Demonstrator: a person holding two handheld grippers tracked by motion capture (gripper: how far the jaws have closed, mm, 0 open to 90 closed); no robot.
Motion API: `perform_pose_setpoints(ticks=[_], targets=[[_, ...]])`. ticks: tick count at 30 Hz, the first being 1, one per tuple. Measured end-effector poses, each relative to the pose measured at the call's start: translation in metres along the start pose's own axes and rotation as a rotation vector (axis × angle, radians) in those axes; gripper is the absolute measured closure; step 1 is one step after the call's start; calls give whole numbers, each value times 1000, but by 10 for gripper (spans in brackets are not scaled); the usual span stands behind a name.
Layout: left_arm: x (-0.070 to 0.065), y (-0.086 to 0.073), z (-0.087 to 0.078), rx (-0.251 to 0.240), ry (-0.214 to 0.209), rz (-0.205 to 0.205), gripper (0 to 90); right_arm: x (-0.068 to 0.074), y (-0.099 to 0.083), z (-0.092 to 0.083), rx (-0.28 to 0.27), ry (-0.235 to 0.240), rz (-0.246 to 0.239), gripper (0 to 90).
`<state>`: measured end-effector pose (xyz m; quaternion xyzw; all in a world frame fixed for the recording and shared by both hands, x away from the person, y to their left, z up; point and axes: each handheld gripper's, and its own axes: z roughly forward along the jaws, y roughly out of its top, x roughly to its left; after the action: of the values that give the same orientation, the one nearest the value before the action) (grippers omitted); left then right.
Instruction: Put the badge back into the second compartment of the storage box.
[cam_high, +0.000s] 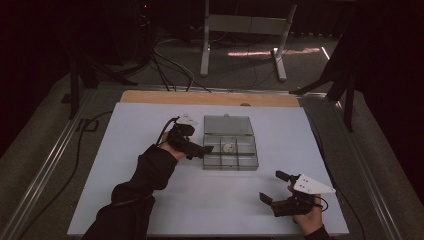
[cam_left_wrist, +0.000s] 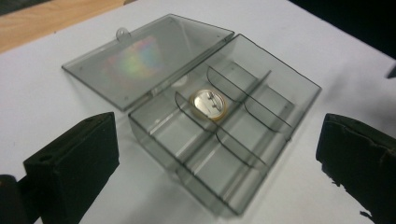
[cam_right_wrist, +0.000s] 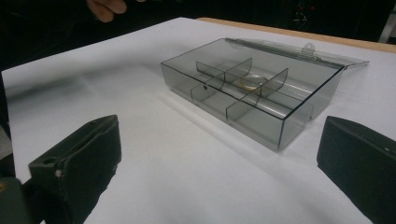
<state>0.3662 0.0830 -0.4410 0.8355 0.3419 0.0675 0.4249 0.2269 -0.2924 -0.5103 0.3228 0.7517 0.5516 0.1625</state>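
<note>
Jaws on both tongs stand wide apart with nothing between them. The left gripper (cam_high: 209, 149) sits just beside the left wall of the clear smoky-grey plastic compartment box (cam_high: 230, 152), its tips near the box edge; in the left gripper view its two black jaws frame the box (cam_left_wrist: 224, 126) without touching it. The right gripper (cam_high: 274, 187), with a white three-cornered plate on top, hangs well apart from the box near the front right of the white table top (cam_high: 150, 200), and its own view looks across bare surface at the box (cam_right_wrist: 243, 98) from a distance. The box's hinged clear lid (cam_left_wrist: 144, 60) is already swung back and lies flat on the table behind the tray. Inside, thin dividers split the tray into several cells, and one small round gold-rimmed disc with a silvery face (cam_left_wrist: 208, 104) lies in a middle cell; the same disc (cam_high: 228, 147) shows from above, while the other cells look bare. Judging from this, opening the box is done and the disc appears settled in its cell, so the placing seems complete. What may remain is closing the lid, or lifting the disc out; the pictures cannot settle which, and neither gripper has yet committed to a grasp.
</note>
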Motion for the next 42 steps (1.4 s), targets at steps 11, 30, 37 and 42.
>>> perform_pose_setpoints(ticks=[11, 30, 37, 42], targets=[[17, -48, -32, -13, 29, -45, 0, 0, 0, 0, 2, -3, 4, 2], [21, -141, -75, -29, 81, -114, 0, 0, 0, 1, 8, -4, 5, 2], [18, -163, -88, -42, 102, -135, 0, 0, 0, 1, 8, -5, 4, 2], [15, -178, -93, -68, 97, -146, 0, 0, 0, 1, 13, -2, 3, 2]])
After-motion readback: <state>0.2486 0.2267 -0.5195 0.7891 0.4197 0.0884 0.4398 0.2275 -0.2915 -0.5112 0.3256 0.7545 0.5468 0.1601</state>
